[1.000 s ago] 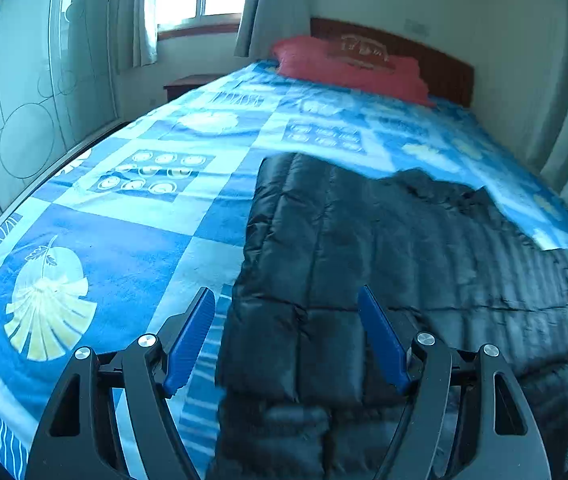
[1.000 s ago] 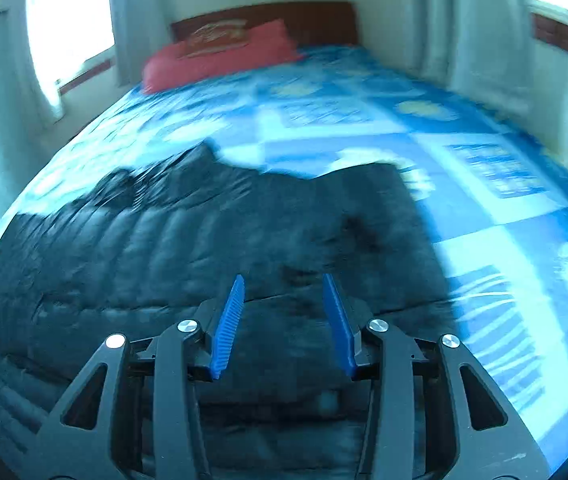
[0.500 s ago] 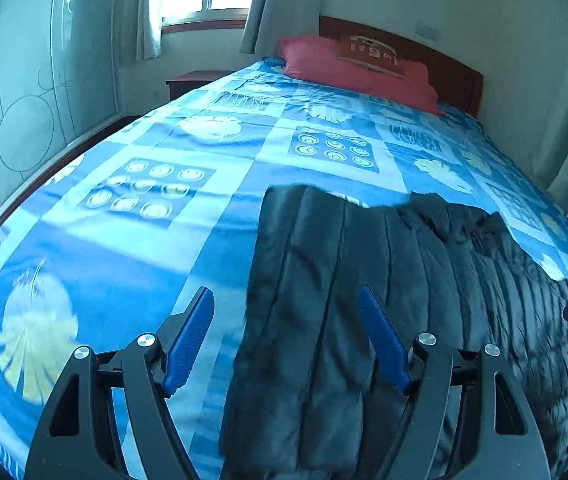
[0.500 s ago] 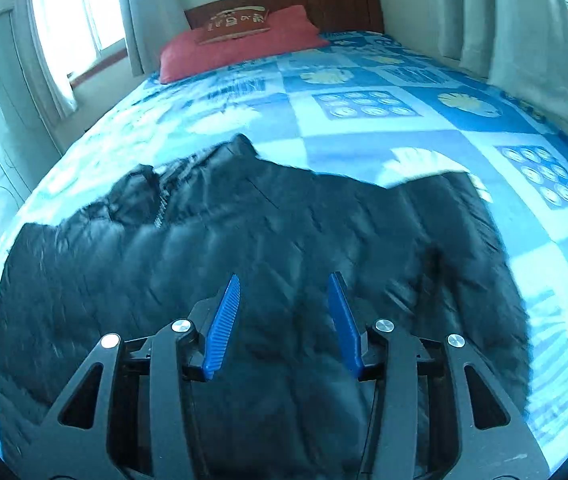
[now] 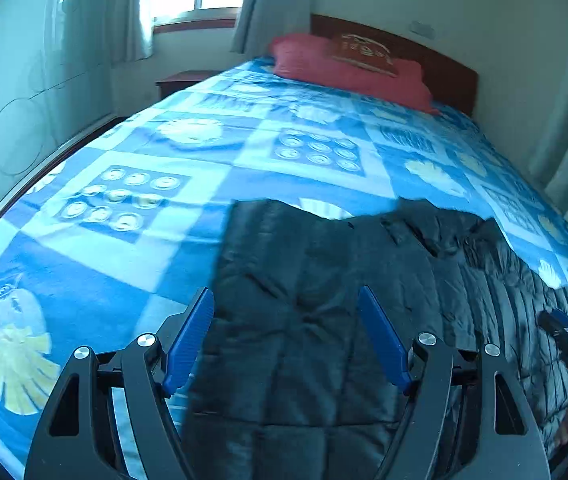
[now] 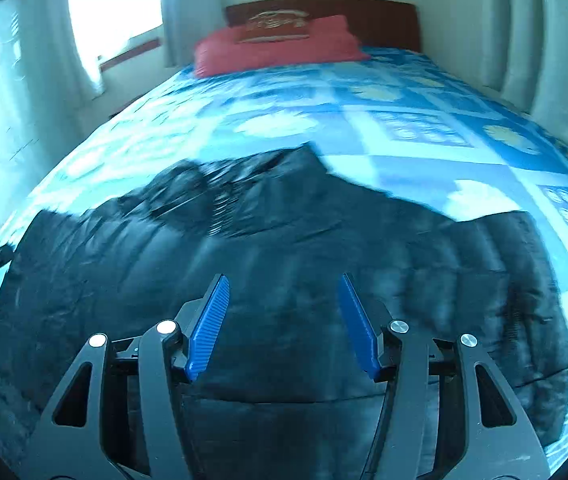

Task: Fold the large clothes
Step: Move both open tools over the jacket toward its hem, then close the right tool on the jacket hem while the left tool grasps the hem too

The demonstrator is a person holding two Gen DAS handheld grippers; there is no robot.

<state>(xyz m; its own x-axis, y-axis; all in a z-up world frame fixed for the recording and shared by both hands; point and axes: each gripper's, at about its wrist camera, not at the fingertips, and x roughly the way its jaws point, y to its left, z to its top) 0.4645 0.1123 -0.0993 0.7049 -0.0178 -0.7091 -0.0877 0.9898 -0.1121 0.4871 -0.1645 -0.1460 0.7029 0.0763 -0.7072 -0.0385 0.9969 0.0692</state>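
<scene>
While spread flat across the near part of the bed [image 5: 187, 200], black quilted jacket [image 5: 324, 320] at rest on the blue patterned bedspread, collar end toward the far side, red pillow [image 5: 348, 68] well beyond at the headboard. Left tool [image 5: 286, 340] released, blue pads wide apart above the jacket's left edge, nothing between them; opening unchanged from a second ago. Right tool [image 6: 281, 326] released and opening, pads now clearly wider than a second ago, poised over the jacket's near middle with no fabric pinched. Compared with a second ago, both views drawn back and shifted sideways, more of the jacket and the far bedspread in frame; garment outline itself much as before, lying smooth. Judged as a pause between folds: cloth let go, both tools free and on the way to a fresh hold, probably at a sleeve or side edge. Fold not yet visibly begun; slippery padded fabric likely to spring back unless gripped deep.
</scene>
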